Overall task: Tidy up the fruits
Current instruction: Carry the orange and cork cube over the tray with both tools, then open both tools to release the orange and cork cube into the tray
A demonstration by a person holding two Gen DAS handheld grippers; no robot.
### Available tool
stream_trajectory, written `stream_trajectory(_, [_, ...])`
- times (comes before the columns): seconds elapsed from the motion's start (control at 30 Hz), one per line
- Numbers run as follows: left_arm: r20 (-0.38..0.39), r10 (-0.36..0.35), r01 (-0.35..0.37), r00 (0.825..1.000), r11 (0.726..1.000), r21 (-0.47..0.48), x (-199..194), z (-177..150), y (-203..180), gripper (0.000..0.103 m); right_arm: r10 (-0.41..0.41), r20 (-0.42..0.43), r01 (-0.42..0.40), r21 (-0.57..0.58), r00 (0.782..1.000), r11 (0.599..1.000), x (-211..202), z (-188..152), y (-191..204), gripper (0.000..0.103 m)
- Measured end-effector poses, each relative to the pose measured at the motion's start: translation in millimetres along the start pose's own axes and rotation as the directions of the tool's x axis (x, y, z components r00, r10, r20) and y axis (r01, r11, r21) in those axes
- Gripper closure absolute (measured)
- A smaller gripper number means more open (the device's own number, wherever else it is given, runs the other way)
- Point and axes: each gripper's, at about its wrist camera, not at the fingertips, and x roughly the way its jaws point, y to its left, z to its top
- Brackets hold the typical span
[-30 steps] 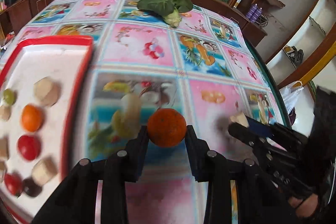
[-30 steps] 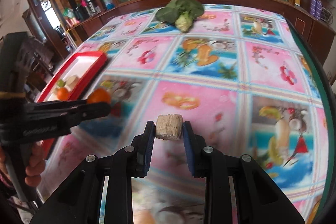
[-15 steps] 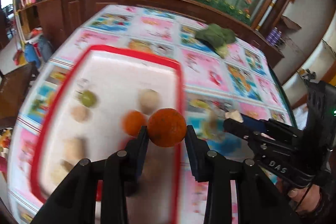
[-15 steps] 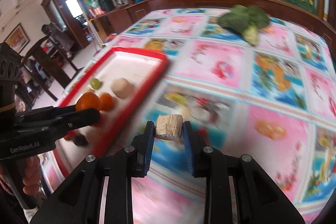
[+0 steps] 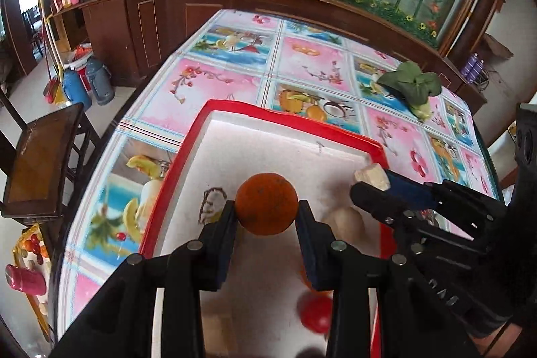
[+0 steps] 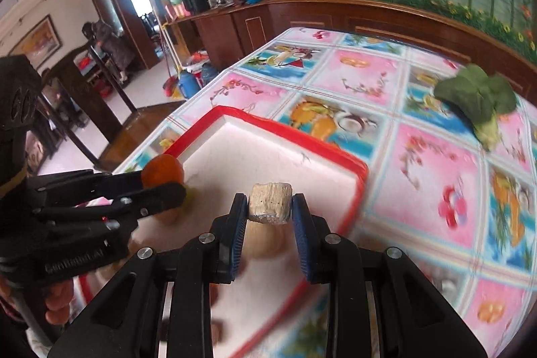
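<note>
Both hand-held grippers, over the patterned worktop (image 5: 302, 66) a second ago, now hang above the red-rimmed tray (image 5: 288, 116): left hand-held gripper (image 5: 266, 217) clamps an orange (image 5: 266, 203) at centre, right hand-held gripper (image 6: 270, 213) clamps a tan chunk (image 6: 270, 202) at 3 o'clock, seemingly ready for placing.
</note>
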Motion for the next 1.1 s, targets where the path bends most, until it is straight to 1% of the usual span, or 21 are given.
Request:
stream_trajectory(0.13, [-0.024,0.010,-0.011,1.000,1.000,-0.006,18,4,2,0.065,-0.029,-0.029,0.028,-0.030,0.999,0.999,21,3,3,0.076])
stream_trajectory(0.23, [-0.040,0.010,-0.010,0.999,1.000,-0.008,27,4,5,0.065,-0.045,-0.053,0.043,-0.030,0.998,0.999,34,1,-1,0.076])
stream_trajectory(0.43, [-0.033,0.034,-0.034,0.999,0.999,0.016,33,8,5,0.065,-0.055,-0.077,0.053,-0.034,0.995,0.998,45,-1,-4,0.076])
stream_trajectory(0.67, [-0.038,0.047,-0.047,0.998,0.999,-0.002,35,11,9,0.064,-0.079,-0.082,0.074,-0.062,0.993,0.995,48,0,0,0.075])
stream_trajectory(0.73, [-0.041,0.051,-0.052,0.998,0.999,-0.008,35,12,10,0.055,-0.094,-0.085,0.089,-0.062,0.992,0.994,48,-1,-1,0.071])
stream_trajectory(0.77, [-0.038,0.056,-0.056,0.998,0.998,-0.015,34,12,11,0.046,-0.098,-0.087,0.093,-0.058,0.991,0.994,47,-1,-2,0.070])
stream_trajectory(0.8, [-0.035,0.061,-0.061,0.998,0.998,-0.022,33,12,12,0.043,-0.099,-0.090,0.094,-0.055,0.991,0.994,46,-1,-2,0.070])
stream_trajectory(0.93, [-0.032,0.057,-0.058,0.998,0.997,-0.042,29,10,16,0.036,-0.112,-0.100,0.109,-0.037,0.989,0.993,41,-3,-5,0.070])
stream_trajectory(1.0, [-0.032,0.062,-0.063,0.998,0.997,-0.046,28,9,18,0.030,-0.114,-0.099,0.113,-0.018,0.988,0.993,35,-4,-7,0.070])
stream_trajectory(1.1, [-0.037,0.061,-0.063,0.997,0.996,-0.060,24,6,20,0.028,-0.121,-0.097,0.122,0.002,0.988,0.993,26,-6,-8,0.070])
